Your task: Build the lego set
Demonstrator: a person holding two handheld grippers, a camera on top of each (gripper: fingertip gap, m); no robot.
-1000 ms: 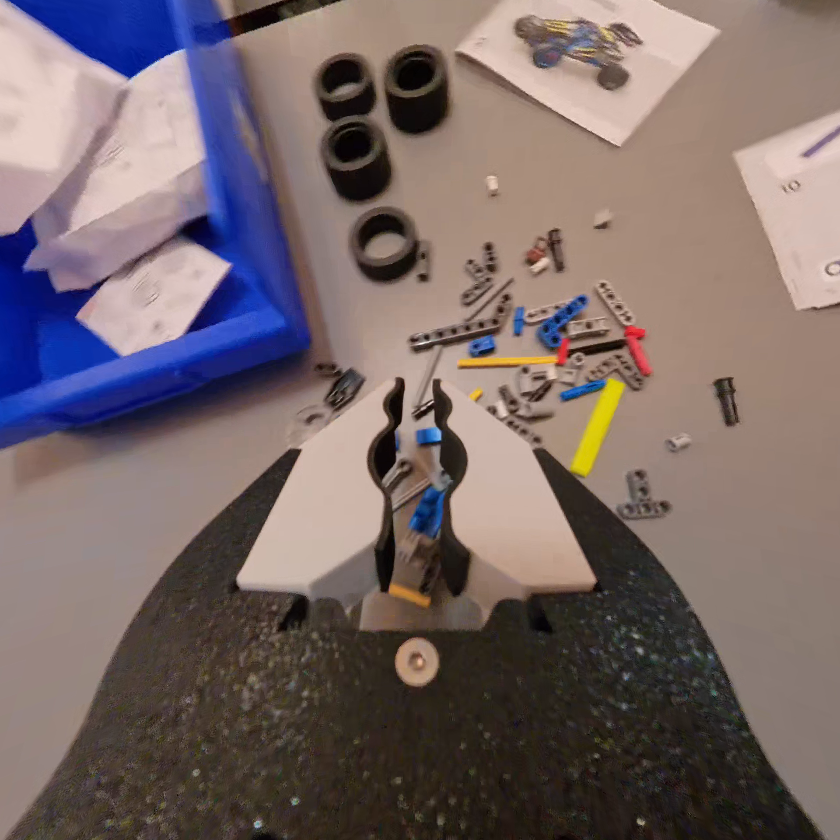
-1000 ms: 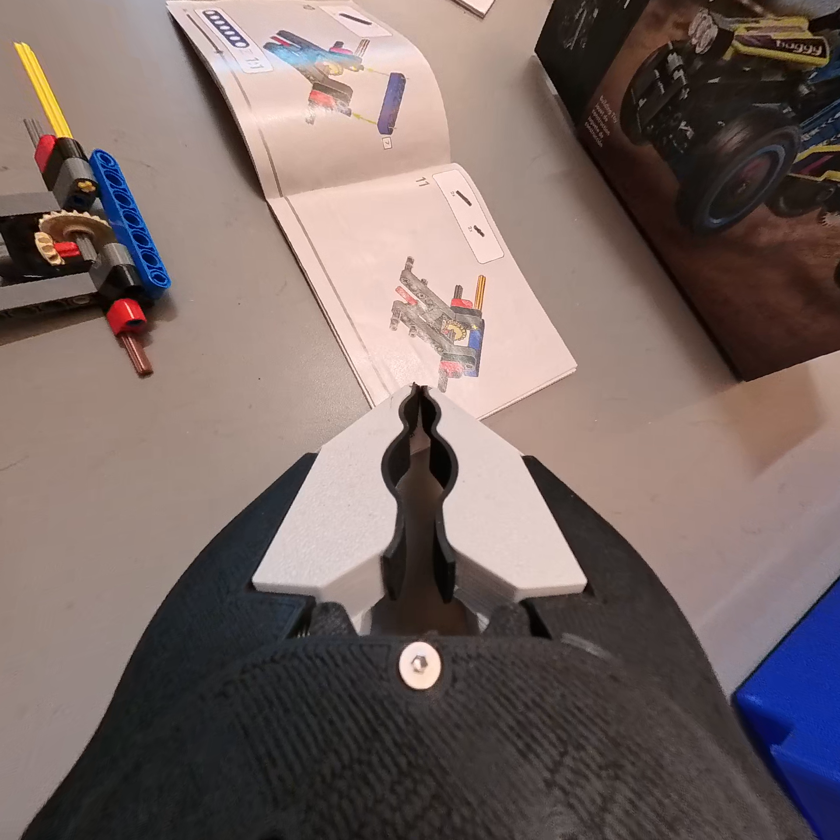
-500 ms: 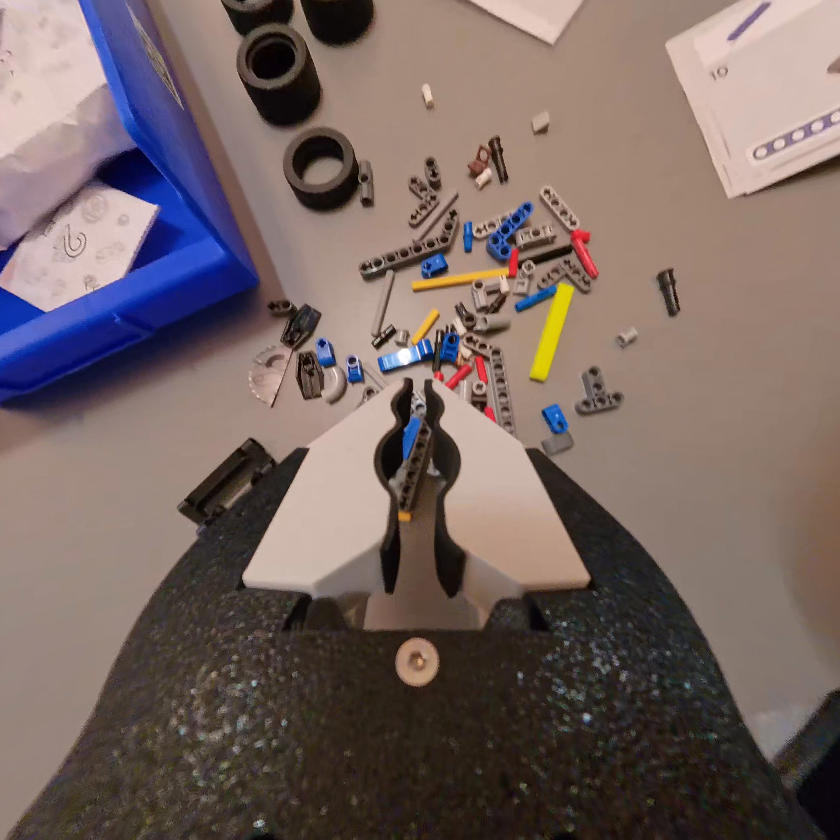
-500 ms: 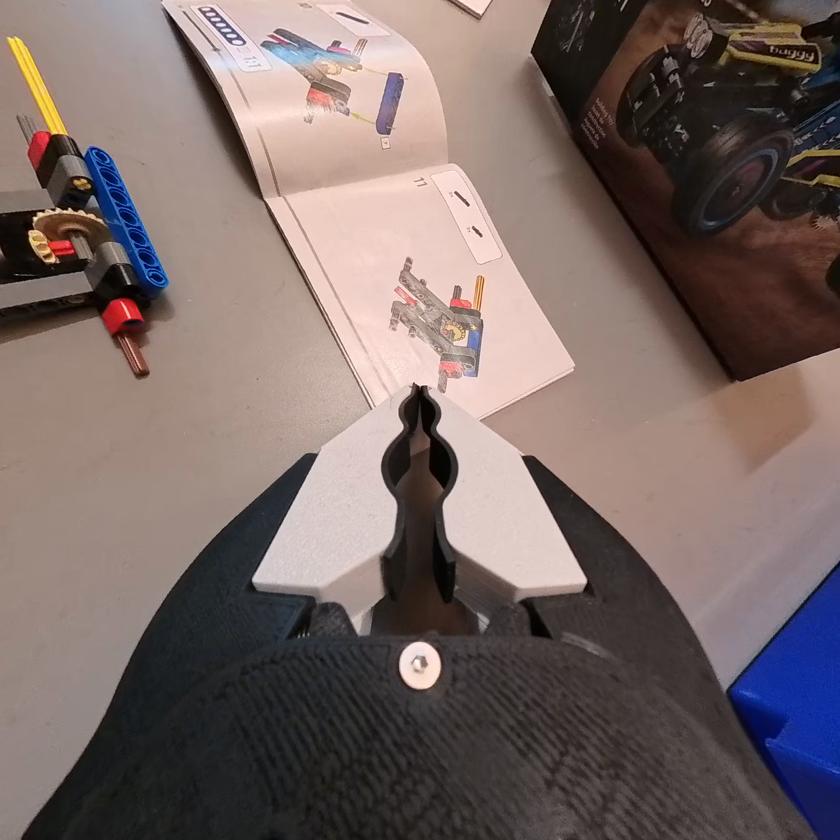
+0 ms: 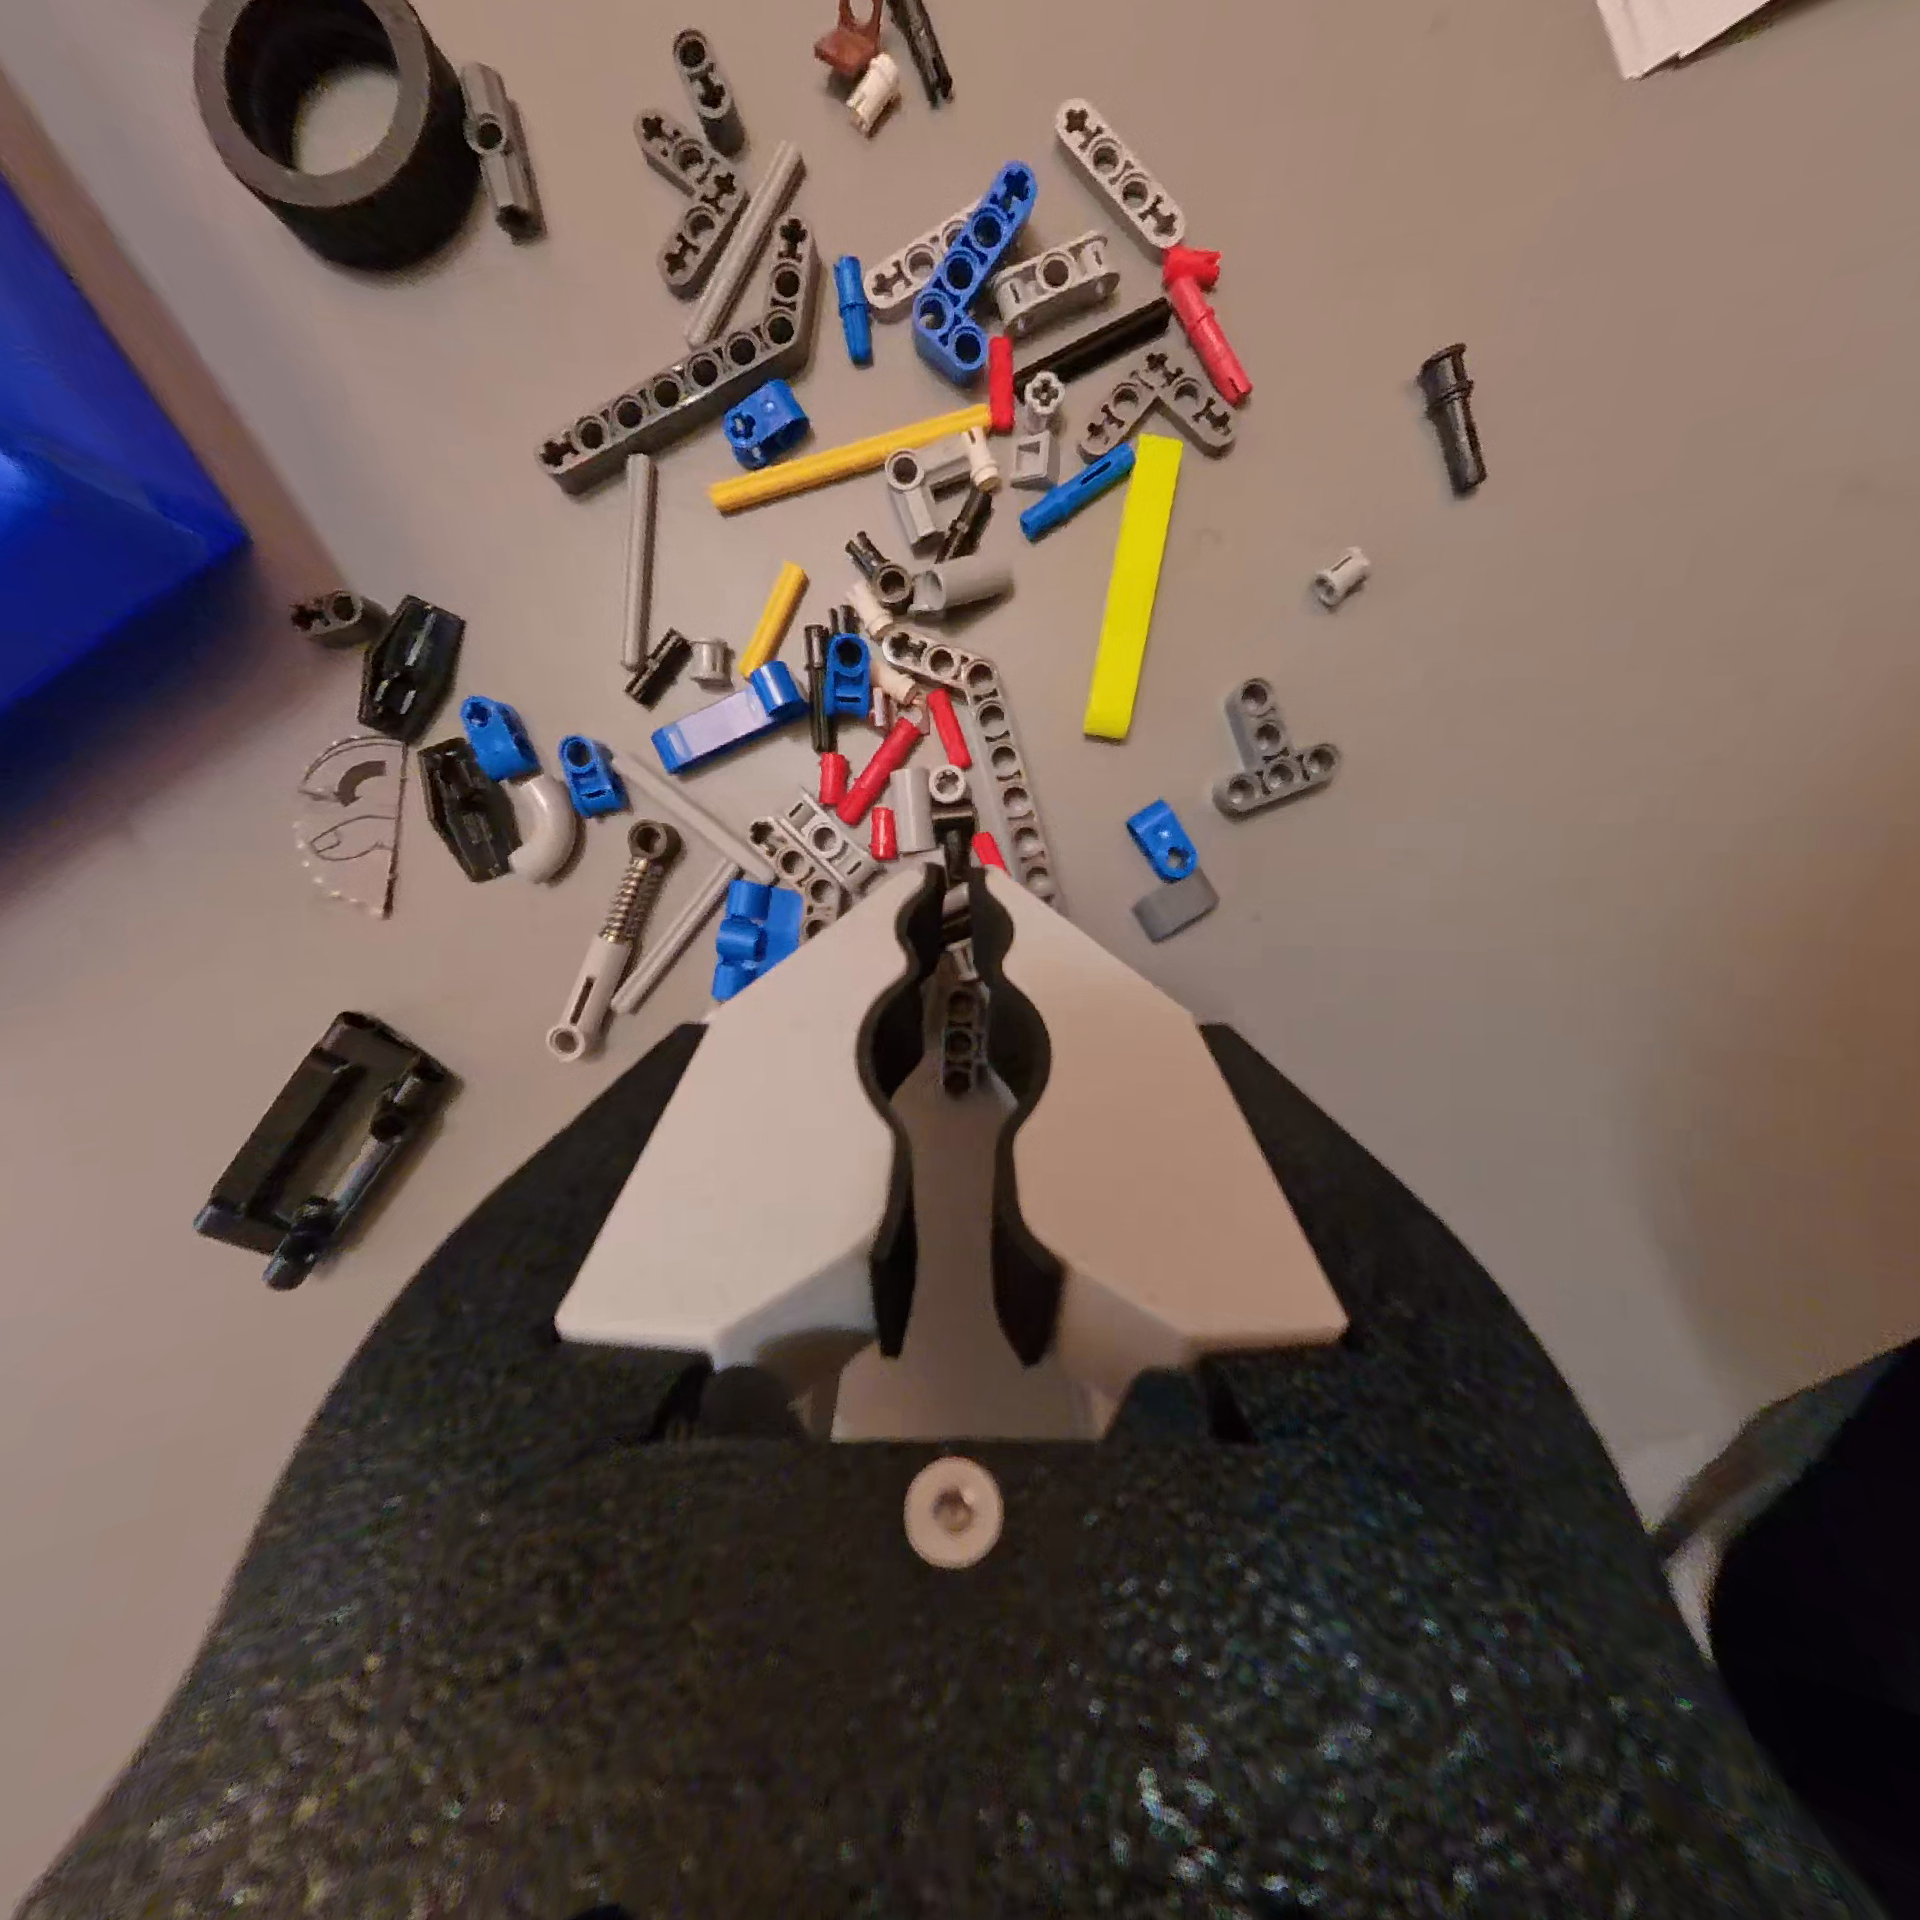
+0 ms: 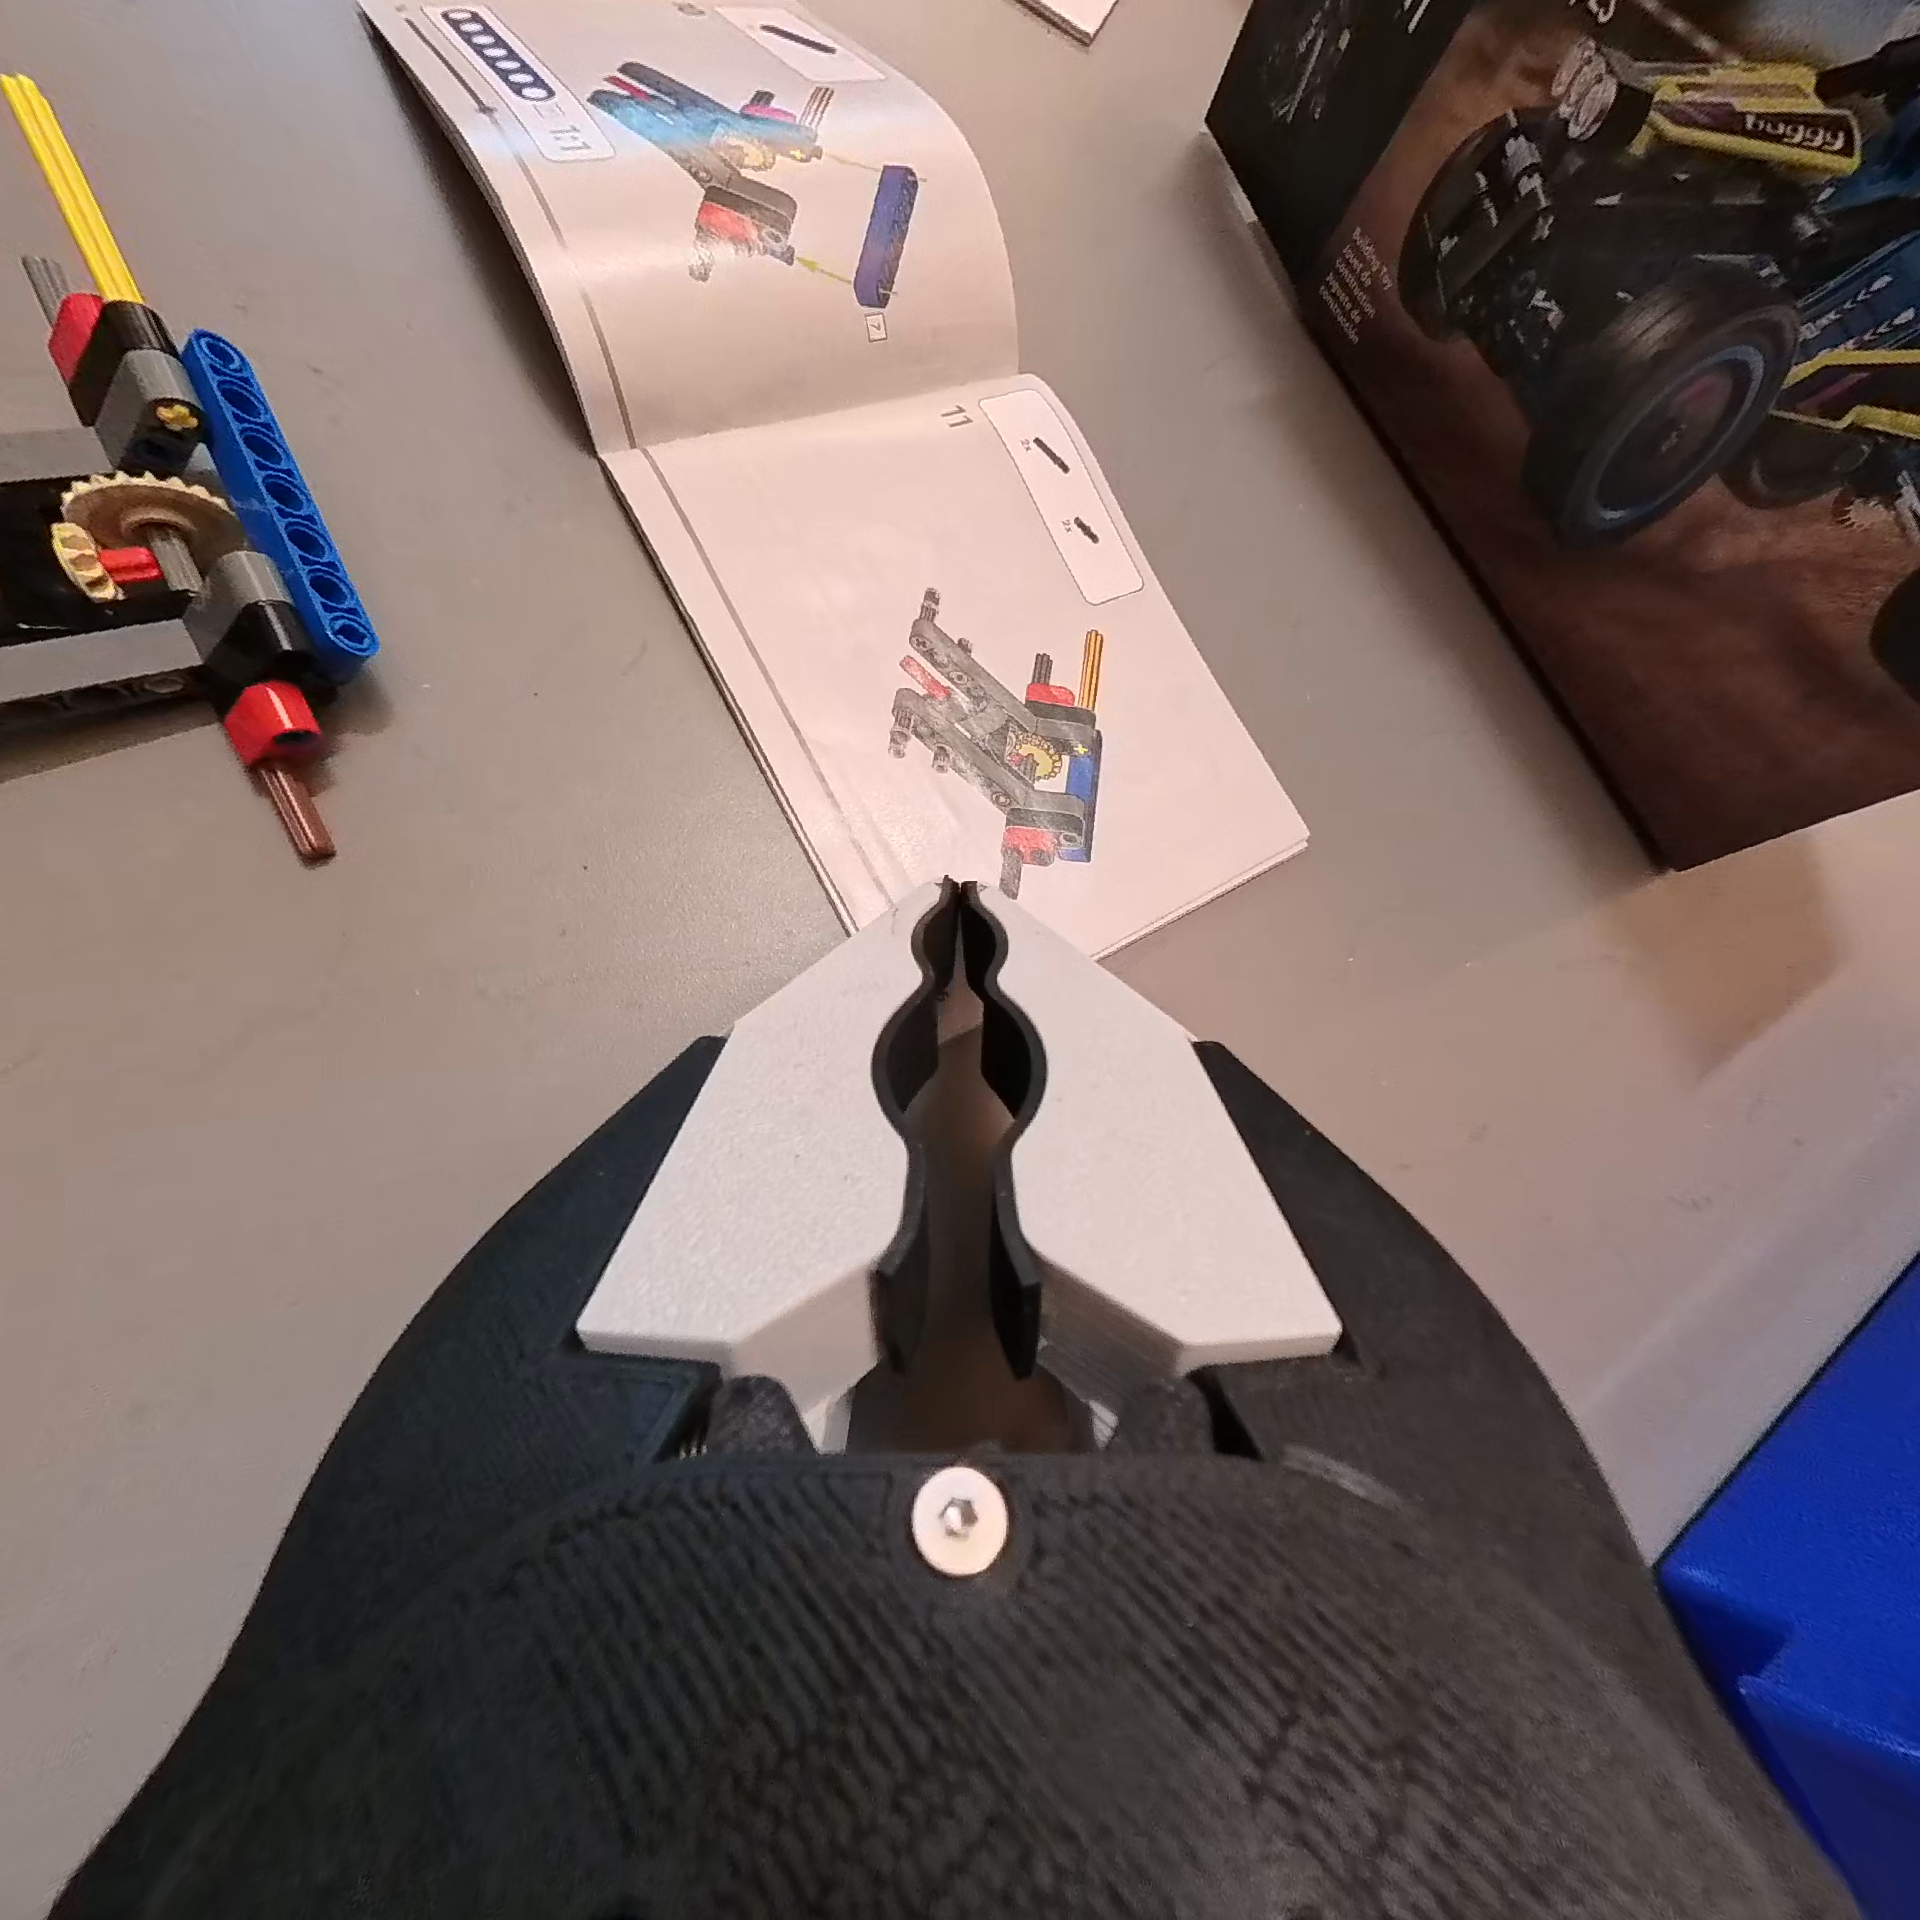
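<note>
In the left wrist view a pile of loose lego pieces (image 5: 935, 582) lies on the grey table. My left gripper (image 5: 952, 888) hangs low over its near edge, jaws a narrow gap apart. A small black pin (image 5: 951, 844) lies at the tips and runs into the gap. A grey holed beam (image 5: 961, 1029) shows through the gap behind it. My right gripper (image 6: 958, 888) is shut and empty at the near edge of the open instruction booklet (image 6: 883, 499). The part-built assembly with a blue beam (image 6: 281, 499) and tan gears lies far left.
A black tyre (image 5: 332, 135) and a blue bin (image 5: 83, 499) are at the upper left of the pile. A black frame piece (image 5: 322, 1143) and a shock absorber (image 5: 618, 935) lie left of my fingers. The set's box (image 6: 1662, 364) stands right of the booklet.
My left gripper has moved nearer and lower over the pile, and its jaws have narrowed; the black pin now sits at its tips. The right gripper has hardly moved.
</note>
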